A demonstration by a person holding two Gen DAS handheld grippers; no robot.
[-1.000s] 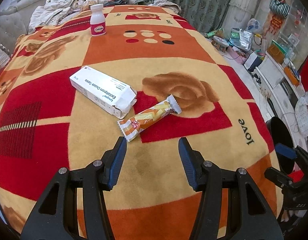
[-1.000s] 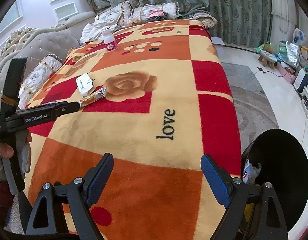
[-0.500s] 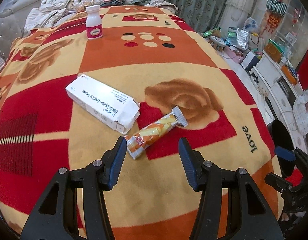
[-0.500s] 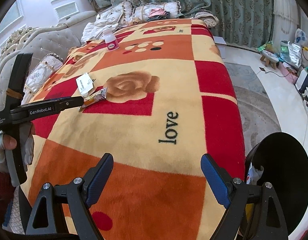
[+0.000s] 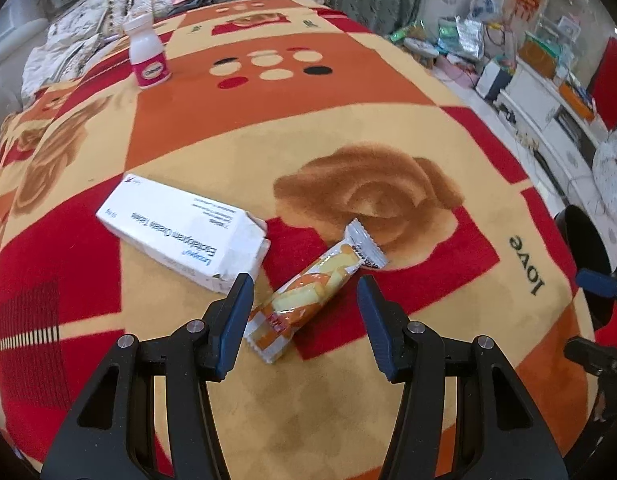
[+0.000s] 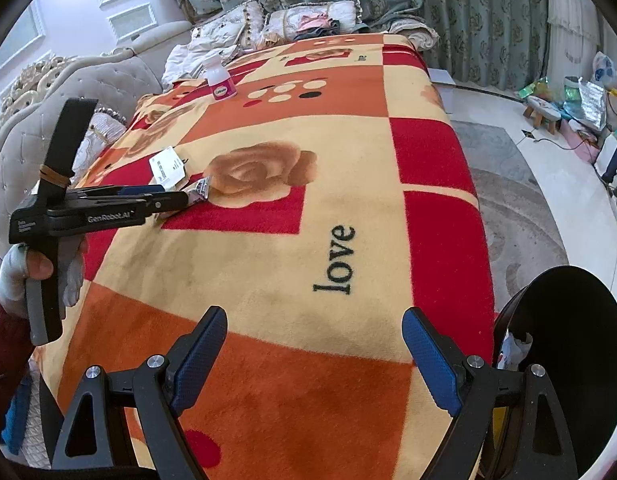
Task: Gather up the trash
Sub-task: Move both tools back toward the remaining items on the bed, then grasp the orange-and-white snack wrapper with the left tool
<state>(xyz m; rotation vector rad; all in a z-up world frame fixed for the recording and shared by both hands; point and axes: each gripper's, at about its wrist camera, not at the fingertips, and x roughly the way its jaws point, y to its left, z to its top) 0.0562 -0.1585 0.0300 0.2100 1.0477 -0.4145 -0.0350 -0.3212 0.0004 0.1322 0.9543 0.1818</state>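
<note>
An orange and yellow snack wrapper (image 5: 308, 292) lies on the patterned blanket (image 5: 348, 128). My left gripper (image 5: 305, 292) is open, its fingers on either side of the wrapper's near half. A white tablet box (image 5: 184, 232) lies just left of the wrapper, and a white bottle with a pink label (image 5: 147, 56) stands upright at the far end. In the right wrist view the left gripper (image 6: 164, 200) hides most of the wrapper (image 6: 198, 191); the box (image 6: 168, 164) and bottle (image 6: 219, 78) show behind. My right gripper (image 6: 312, 340) is open and empty over the blanket's near edge.
A black bin (image 6: 564, 356) with some trash inside stands on the floor beside the bed's near right corner. Pillows and clothes (image 6: 308, 20) pile at the far end. A tufted headboard (image 6: 36, 120) runs along the left. Clutter lines the floor at the far right (image 6: 576, 100).
My left gripper has moved forward over the blanket, so the wrapper now lies between its open fingers. My right gripper has stayed almost still.
</note>
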